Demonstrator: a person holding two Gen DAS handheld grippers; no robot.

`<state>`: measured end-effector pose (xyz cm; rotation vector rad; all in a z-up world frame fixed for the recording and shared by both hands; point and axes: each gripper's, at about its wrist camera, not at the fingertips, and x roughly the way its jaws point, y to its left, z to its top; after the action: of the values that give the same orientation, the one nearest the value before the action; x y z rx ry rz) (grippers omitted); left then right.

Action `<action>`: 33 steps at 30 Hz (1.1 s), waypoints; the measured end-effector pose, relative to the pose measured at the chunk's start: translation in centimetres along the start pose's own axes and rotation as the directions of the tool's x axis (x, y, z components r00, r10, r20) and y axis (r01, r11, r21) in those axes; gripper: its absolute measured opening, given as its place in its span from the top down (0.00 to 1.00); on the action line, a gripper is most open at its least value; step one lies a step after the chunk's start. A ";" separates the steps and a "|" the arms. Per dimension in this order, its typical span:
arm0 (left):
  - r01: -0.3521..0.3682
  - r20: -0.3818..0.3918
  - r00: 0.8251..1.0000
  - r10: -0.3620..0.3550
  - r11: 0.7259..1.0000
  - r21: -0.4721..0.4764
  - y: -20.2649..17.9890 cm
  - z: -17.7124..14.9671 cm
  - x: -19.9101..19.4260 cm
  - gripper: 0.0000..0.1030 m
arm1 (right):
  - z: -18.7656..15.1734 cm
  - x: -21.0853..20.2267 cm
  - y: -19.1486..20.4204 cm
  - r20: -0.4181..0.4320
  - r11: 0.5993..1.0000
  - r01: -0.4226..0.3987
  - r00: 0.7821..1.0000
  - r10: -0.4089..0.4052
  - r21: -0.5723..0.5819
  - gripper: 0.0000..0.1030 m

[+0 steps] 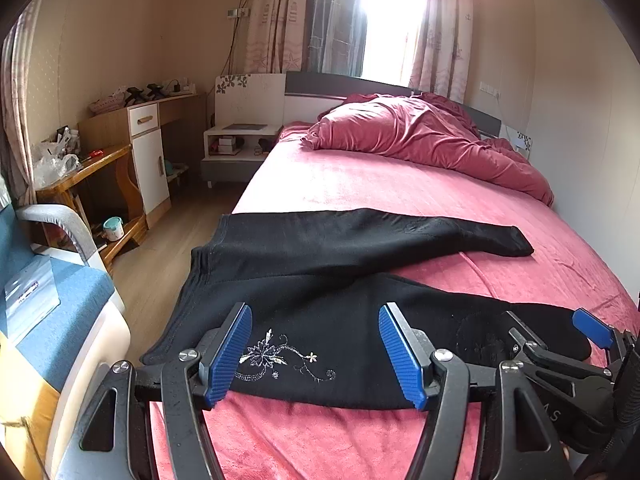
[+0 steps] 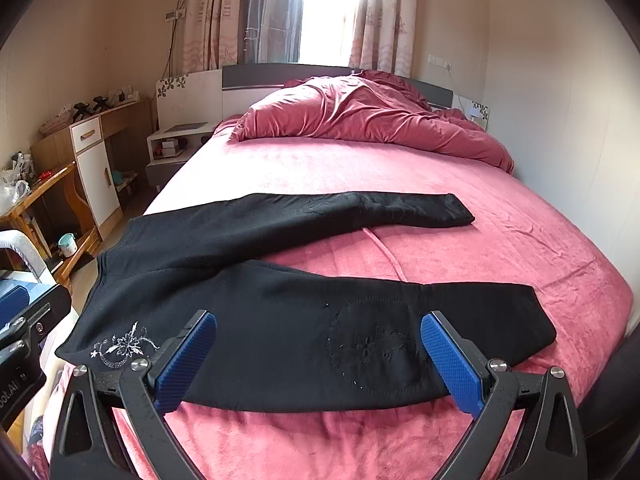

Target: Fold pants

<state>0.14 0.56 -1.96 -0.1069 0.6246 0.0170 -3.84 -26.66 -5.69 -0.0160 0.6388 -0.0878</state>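
Black pants (image 1: 320,280) lie spread flat on the pink bed (image 1: 360,184), waistband at the left edge, both legs running right in a V. They also show in the right wrist view (image 2: 280,320). A silver flower embroidery (image 1: 276,356) sits near the waist. My left gripper (image 1: 316,356) is open and empty, hovering over the near leg's hip area. My right gripper (image 2: 320,360) is open and empty over the near leg's knee, where a stitched circle (image 2: 372,344) shows. The right gripper also appears at the right in the left wrist view (image 1: 592,344).
A crumpled red duvet (image 2: 360,116) lies at the head of the bed. A nightstand (image 1: 236,148), wooden desk (image 1: 120,152) and blue chair (image 1: 48,292) stand left of the bed. A wall runs along the bed's right side.
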 end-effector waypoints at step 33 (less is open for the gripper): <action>-0.115 -0.466 0.878 -0.106 0.900 -0.421 18.2 -8.4 13.5 0.61 | -12.5 14.1 -32.5 -0.266 0.545 0.137 0.950 0.164 0.827 0.37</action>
<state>5.32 17.50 -18.34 -0.5634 1.1169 0.1406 -2.52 -60.08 -22.70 0.9854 0.8680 -0.3917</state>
